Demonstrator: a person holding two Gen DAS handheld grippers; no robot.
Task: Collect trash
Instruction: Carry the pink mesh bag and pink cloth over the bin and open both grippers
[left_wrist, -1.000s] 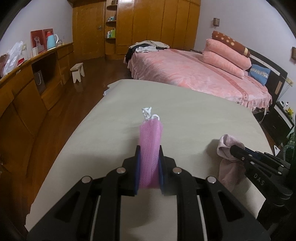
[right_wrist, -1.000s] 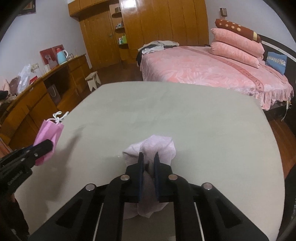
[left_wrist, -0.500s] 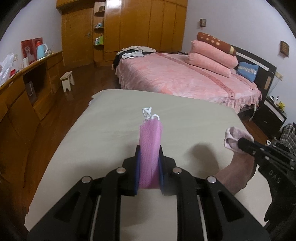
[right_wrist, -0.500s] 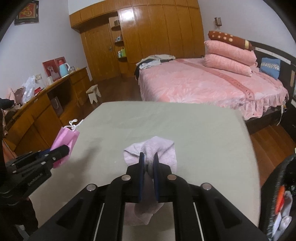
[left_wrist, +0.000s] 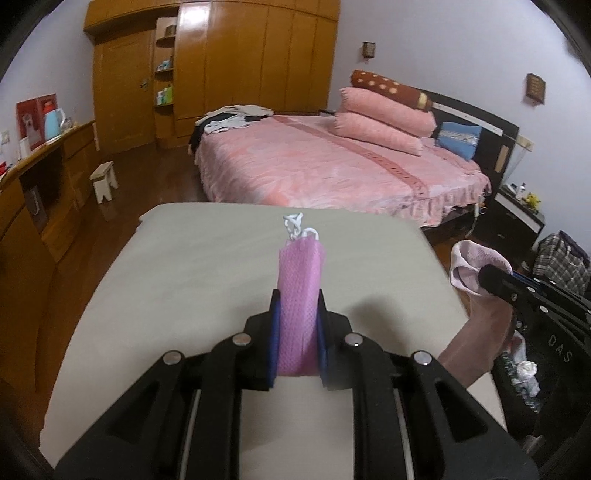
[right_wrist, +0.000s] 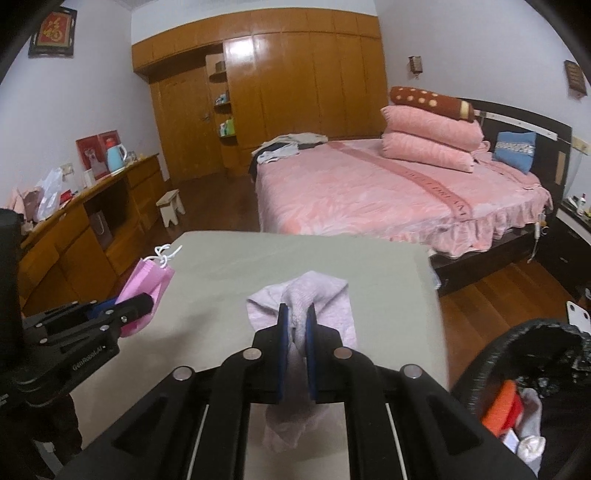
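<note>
My left gripper (left_wrist: 298, 301) is shut on a folded pink face mask (left_wrist: 301, 280) with white ear loops, held above the beige table (left_wrist: 192, 266). My right gripper (right_wrist: 295, 314) is shut on a crumpled pale pink cloth (right_wrist: 314, 295) that hangs down between the fingers. It is over the table's right edge, near a black trash bin (right_wrist: 480, 369) at lower right that holds an orange item and white scraps. The mask also shows in the right wrist view (right_wrist: 147, 288), and the cloth in the left wrist view (left_wrist: 469, 266).
A pink bed (right_wrist: 369, 192) with pillows stands beyond the table. A wooden sideboard (right_wrist: 92, 221) runs along the left wall, with a small white stool (right_wrist: 170, 206) on the wood floor. A checked bag (left_wrist: 561, 262) sits at far right.
Both grippers have risen and moved right with their loads. The right gripper has carried the cloth to the table's right edge, and the trash bin has come into view.
</note>
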